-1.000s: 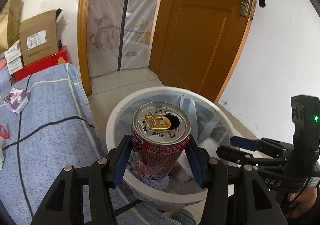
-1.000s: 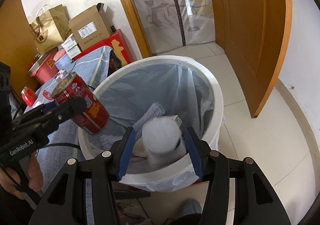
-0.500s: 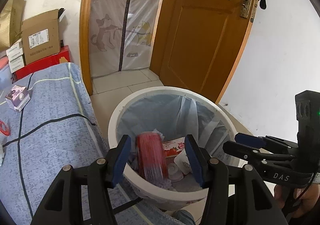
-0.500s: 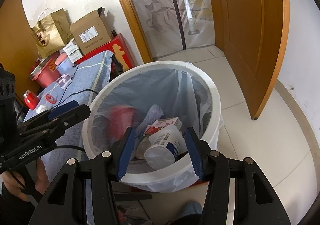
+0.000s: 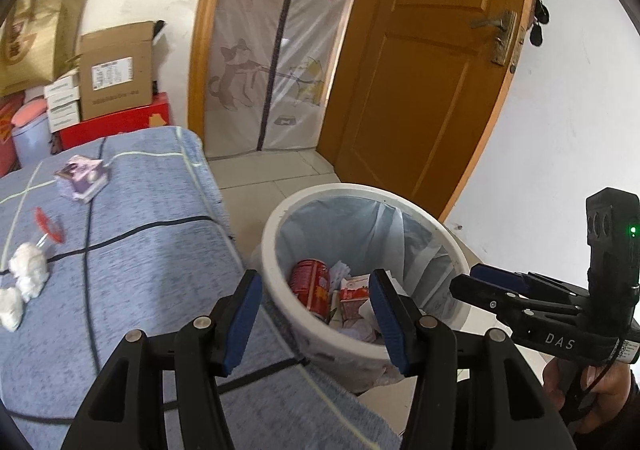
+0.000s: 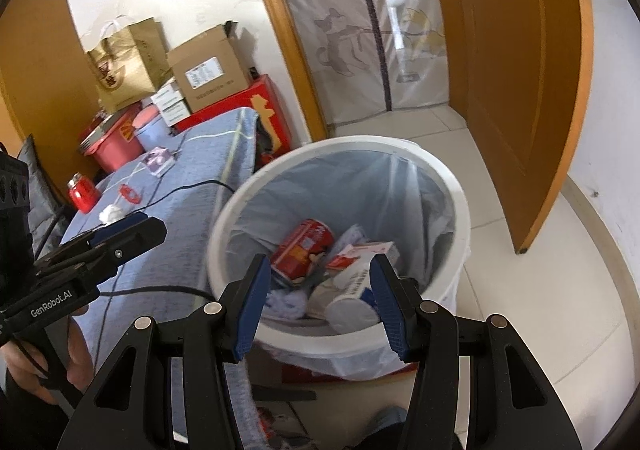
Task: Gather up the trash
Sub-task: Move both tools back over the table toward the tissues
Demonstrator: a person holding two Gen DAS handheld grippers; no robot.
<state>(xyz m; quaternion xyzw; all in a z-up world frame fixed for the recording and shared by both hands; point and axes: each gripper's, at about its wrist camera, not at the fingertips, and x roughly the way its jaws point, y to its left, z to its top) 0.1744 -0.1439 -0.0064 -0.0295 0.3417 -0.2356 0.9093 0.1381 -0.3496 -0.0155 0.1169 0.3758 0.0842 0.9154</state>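
Red metal, the drink can (image 6: 303, 247) lies on its side among cartons in the lined white bin (image 6: 460, 210) at frame centre, so both the left gripper (image 5: 316, 316) and right gripper (image 6: 319, 303) hang wide and empty above it, free for the scraps on the blue cloth (image 5: 152, 218) at left.

Glossy metal can (image 6: 303, 246), white plastic bin (image 6: 460, 210), woven cloth (image 5: 140, 250)
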